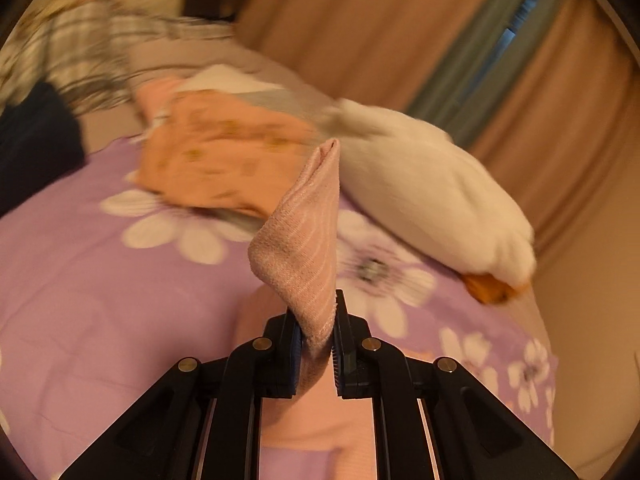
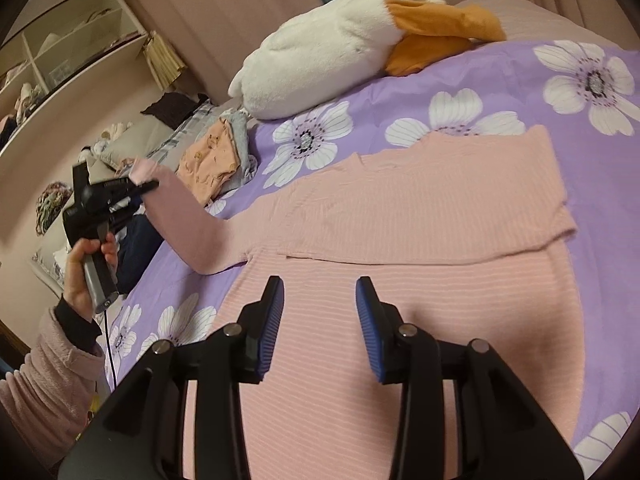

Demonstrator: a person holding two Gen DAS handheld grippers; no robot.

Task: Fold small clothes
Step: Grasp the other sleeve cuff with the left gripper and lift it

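A pink ribbed top (image 2: 400,280) with thin white stripes lies spread on the purple floral bedspread (image 2: 560,120), its right part folded across the chest. The left sleeve (image 2: 188,216) rises off the bed, and my left gripper (image 2: 148,186) is shut on its cuff. In the left wrist view the cuff (image 1: 304,240) stands up between the fingers of that left gripper (image 1: 318,320). My right gripper (image 2: 320,292) hovers over the top's lower body, its jaws apart and nothing between them.
A white plush duck (image 2: 320,60) with orange feet lies at the far side of the bed. A pile of folded clothes, peach on top (image 2: 208,160), sits beside it. A person's hand (image 2: 86,268) and fuzzy pink sleeve hold the left tool. Shelves (image 2: 60,40) stand behind.
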